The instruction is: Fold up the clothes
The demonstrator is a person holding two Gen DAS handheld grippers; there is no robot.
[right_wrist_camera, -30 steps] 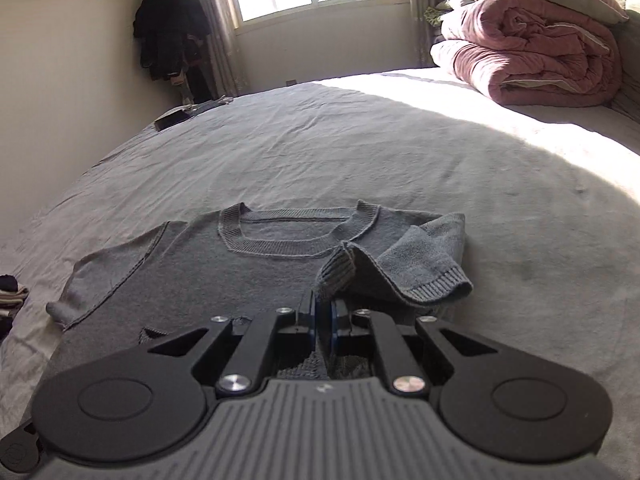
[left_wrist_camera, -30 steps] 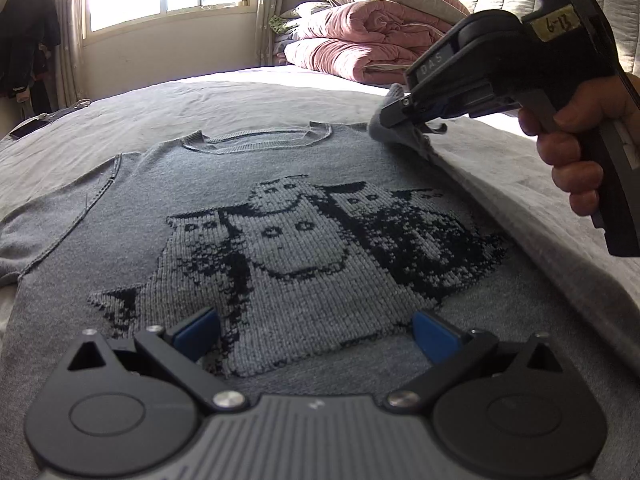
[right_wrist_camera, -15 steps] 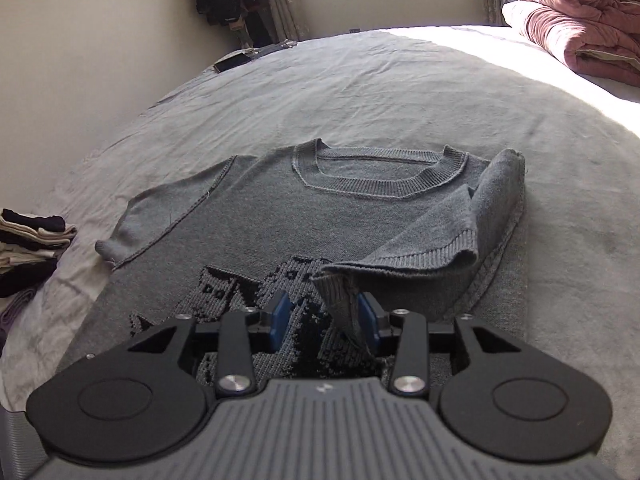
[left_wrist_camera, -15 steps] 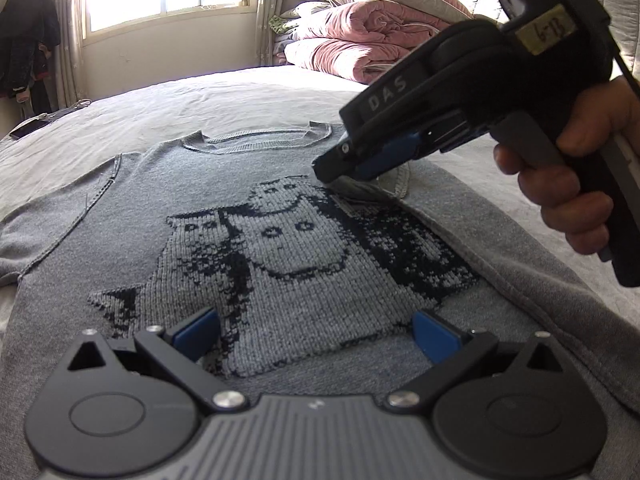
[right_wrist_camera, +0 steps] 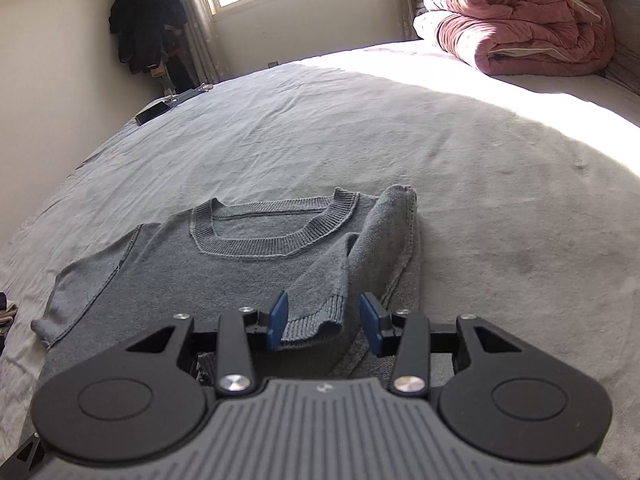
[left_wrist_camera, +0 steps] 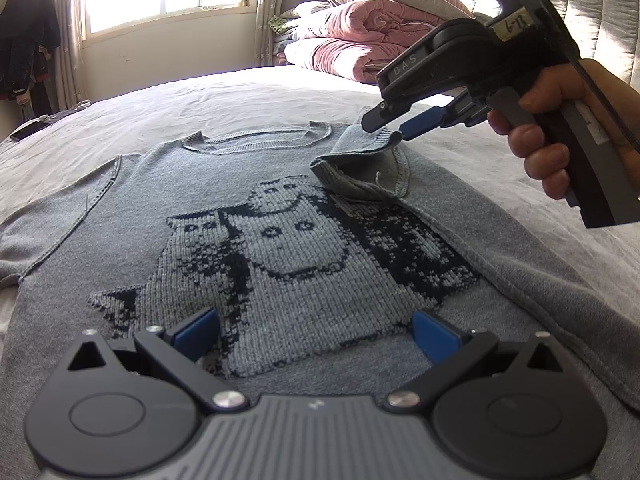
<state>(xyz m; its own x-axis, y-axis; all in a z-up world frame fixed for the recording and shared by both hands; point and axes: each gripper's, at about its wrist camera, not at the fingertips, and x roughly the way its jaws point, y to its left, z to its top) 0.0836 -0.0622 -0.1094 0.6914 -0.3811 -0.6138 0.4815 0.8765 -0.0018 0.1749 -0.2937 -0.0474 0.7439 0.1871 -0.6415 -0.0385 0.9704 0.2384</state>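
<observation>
Sweater (left_wrist_camera: 280,248), grey with a knitted cat picture, lies flat on the bed (right_wrist_camera: 400,128), filling the lower middle of both views. Its folded-in sleeve (right_wrist_camera: 320,292) rests at centre between the parted fingers of the right gripper (right_wrist_camera: 323,320), pads clear of the cuff. The left gripper (left_wrist_camera: 316,332) hangs wide and empty. The loose, bunched sleeve may spring back or snag a pad.

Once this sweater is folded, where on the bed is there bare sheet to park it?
Bare sheet runs wide from the sweater collar up to the window wall, and rightward to the pink quilts. Crowded spots: the phone at the far left edge, and clothes at the left.
</observation>
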